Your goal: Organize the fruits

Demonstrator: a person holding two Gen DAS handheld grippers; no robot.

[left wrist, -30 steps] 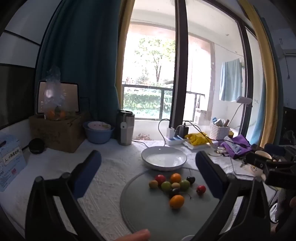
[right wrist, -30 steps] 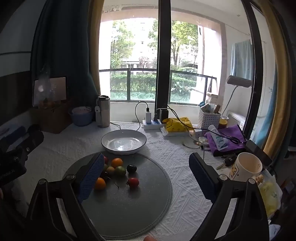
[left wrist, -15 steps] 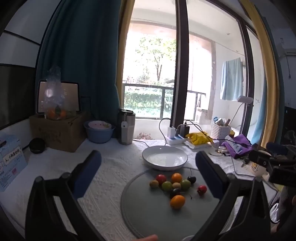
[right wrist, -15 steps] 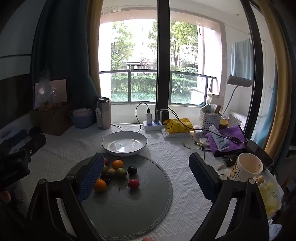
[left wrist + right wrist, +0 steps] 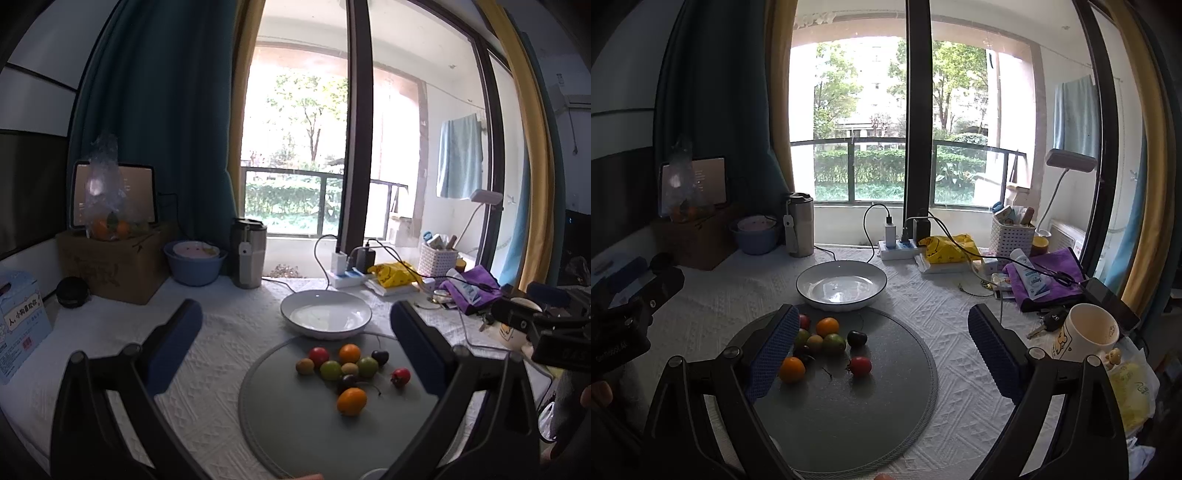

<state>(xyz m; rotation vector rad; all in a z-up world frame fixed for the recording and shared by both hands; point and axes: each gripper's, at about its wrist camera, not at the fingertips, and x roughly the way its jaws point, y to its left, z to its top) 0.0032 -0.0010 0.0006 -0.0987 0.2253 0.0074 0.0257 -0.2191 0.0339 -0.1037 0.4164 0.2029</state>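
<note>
Several small fruits lie on a round grey mat (image 5: 295, 435) (image 5: 886, 406): an orange one (image 5: 351, 401) (image 5: 792, 369) nearest, a red cherry tomato (image 5: 400, 376) (image 5: 860, 365), green ones (image 5: 330, 370) (image 5: 833, 343), a dark cherry (image 5: 380, 356) (image 5: 857, 338). An empty white plate (image 5: 325, 318) (image 5: 841, 285) stands just behind the mat. My left gripper (image 5: 295, 339) hovers open above the table, fruits between and beyond its fingers. My right gripper (image 5: 882, 343) is open too, its left finger (image 5: 774, 350) covering part of the fruit pile.
At the back stand a steel tumbler (image 5: 248, 257), a blue bowl (image 5: 195, 263), a cardboard box (image 5: 110, 262) with bagged oranges, a power strip with cables (image 5: 897, 249) and a white basket (image 5: 1012, 234). A mug (image 5: 1086, 332), keys and purple cloth (image 5: 1049, 277) lie right.
Both grippers have drifted slightly backward and upward, so the mat and fruits sit a little lower in view. Nothing was grasped or moved.
</note>
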